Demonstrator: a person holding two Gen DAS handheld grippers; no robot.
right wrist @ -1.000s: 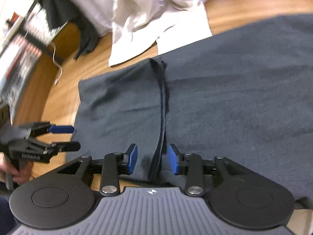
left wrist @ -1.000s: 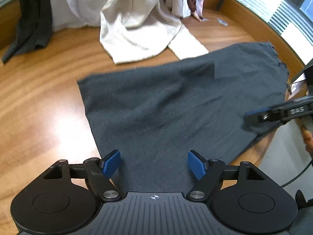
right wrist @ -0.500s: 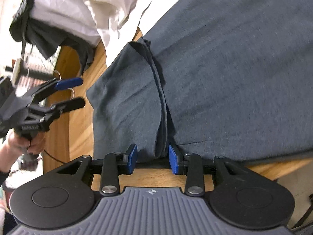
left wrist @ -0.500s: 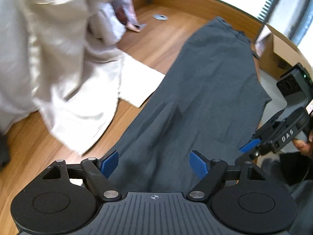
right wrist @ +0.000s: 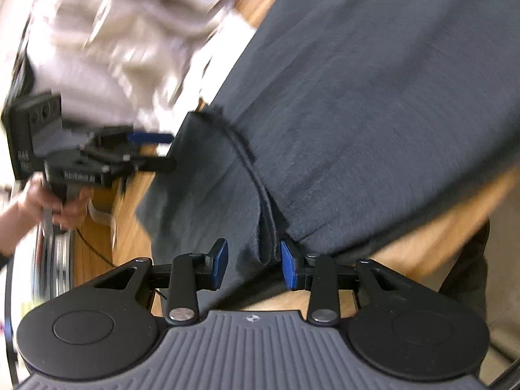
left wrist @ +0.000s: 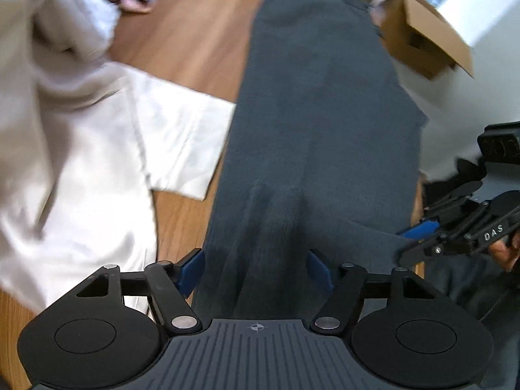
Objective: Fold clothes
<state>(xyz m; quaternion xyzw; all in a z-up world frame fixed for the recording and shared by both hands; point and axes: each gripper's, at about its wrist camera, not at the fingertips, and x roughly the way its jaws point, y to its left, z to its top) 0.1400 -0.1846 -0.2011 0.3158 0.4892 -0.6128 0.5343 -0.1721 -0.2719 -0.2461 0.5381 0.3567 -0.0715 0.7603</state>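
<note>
Both claws, left claw (left wrist: 255, 271) and right claw (right wrist: 253, 263), stood apart astride the grey garment's (right wrist: 373, 97) near edge on the tabletop (left wrist: 195, 39), seemingly poised to fold.

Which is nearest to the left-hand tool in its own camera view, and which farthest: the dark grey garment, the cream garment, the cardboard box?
1. The dark grey garment, between the left gripper jaws, straight ahead.
2. The cream garment, on the left side.
3. The cardboard box, far off at upper right, beyond the table edge.
</note>
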